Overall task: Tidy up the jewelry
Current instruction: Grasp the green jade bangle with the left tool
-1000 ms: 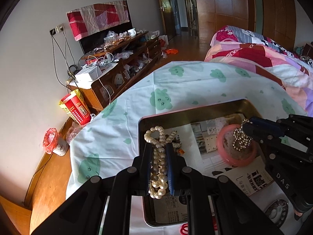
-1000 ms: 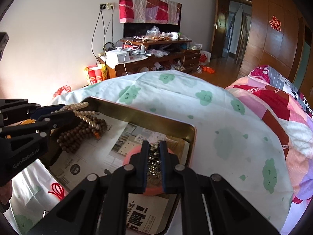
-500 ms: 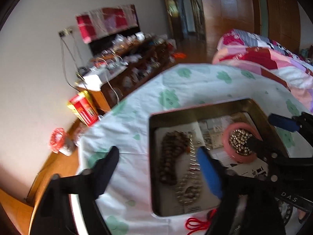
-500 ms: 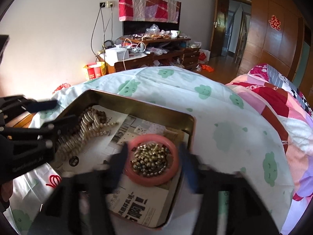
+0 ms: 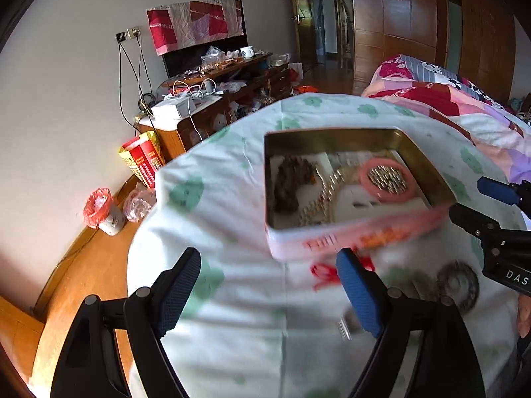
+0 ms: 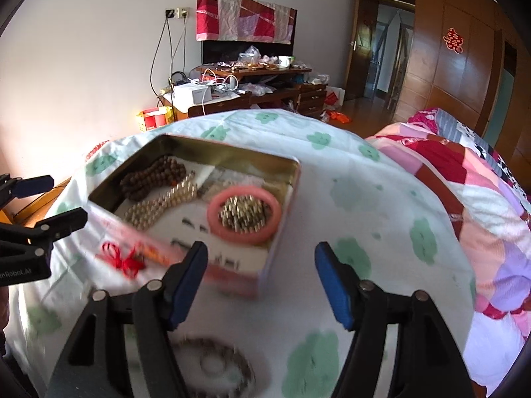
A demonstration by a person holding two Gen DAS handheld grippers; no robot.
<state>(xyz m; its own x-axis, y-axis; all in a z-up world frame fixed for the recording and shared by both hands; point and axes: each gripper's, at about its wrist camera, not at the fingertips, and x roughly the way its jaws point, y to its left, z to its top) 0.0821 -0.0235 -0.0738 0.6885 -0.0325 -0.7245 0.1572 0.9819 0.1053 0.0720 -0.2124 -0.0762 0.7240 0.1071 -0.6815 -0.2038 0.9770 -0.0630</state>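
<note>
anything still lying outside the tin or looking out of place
Yes. A red knotted cord and a dark beaded bracelet lie on the sheet in front of the tin, while the brown beads, pearl strand and pink ring sit inside.

Both strands released into the tin

Your left gripper (image 5: 270,287) has let go of the cream pearl strand (image 6: 159,204), now lying beside the brown wooden beads (image 6: 152,177) in the gold rectangular tin (image 5: 428,174). Your right gripper (image 6: 260,280), jaws just opening, left the silvery bead cluster (image 6: 240,214) in the pink ring (image 6: 267,200); both have drawn back, empty.
</note>
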